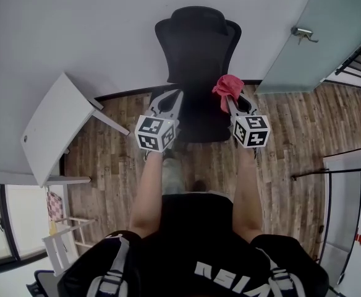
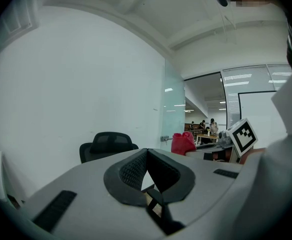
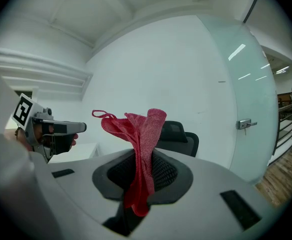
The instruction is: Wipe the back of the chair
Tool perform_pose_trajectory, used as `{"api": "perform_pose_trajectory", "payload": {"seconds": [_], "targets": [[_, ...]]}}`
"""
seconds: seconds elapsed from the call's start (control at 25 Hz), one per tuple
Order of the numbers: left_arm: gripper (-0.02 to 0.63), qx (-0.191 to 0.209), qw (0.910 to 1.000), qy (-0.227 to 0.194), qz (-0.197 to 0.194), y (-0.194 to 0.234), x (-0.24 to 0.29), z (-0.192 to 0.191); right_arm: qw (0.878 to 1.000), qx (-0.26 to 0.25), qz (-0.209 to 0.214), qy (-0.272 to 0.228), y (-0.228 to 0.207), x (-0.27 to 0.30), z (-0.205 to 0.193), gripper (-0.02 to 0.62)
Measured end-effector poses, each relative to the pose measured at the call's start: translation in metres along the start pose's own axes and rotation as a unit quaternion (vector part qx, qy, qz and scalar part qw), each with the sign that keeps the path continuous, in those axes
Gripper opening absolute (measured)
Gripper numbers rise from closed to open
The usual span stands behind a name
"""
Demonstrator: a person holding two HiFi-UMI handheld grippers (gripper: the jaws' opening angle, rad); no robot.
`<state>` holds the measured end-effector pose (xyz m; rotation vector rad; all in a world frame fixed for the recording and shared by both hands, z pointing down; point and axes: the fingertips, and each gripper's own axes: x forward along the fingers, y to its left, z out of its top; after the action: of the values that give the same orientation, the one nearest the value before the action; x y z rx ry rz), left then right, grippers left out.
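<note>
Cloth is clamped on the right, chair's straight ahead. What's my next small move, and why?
Probably ease the right gripper forward until the red cloth meets the chair backrest: the cloth is pinched in its jaws but seems short of it, and the left gripper is shut, empty.

Black mesh office chair (image 1: 197, 60). Red knitted cloth (image 1: 228, 86). Left tongs (image 1: 175, 95) and right tongs (image 1: 230, 102): grey, with black-and-white square markers. Brown wood-plank floor (image 1: 292, 141). White wall (image 1: 75, 23).
</note>
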<state>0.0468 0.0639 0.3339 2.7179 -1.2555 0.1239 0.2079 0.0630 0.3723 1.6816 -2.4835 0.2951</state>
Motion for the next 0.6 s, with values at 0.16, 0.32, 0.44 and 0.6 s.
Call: {"api": "perform_pose_trajectory", "payload": {"seconds": [0.16, 0.32, 0.44, 0.6], "targets": [[0.024, 0.001, 1.0000, -0.001, -0.004, 0.018, 0.016, 0.004, 1.000, 0.001, -0.004, 0.000, -0.005, 0.019, 0.004, 0.077], [0.024, -0.004, 1.0000, -0.003, -0.007, 0.042, 0.038, 0.008, 1.000, 0.002, -0.005, 0.006, -0.009, 0.047, 0.005, 0.077], [0.023, -0.003, 0.9999, 0.002, -0.014, 0.059, 0.056, 0.008, 1.000, 0.005, -0.010, 0.012, -0.015, 0.070, 0.005, 0.077], [0.023, -0.008, 0.9998, 0.007, -0.016, 0.091, 0.078, 0.009, 1.000, 0.008, -0.014, 0.018, -0.021, 0.107, 0.009, 0.077]]}}
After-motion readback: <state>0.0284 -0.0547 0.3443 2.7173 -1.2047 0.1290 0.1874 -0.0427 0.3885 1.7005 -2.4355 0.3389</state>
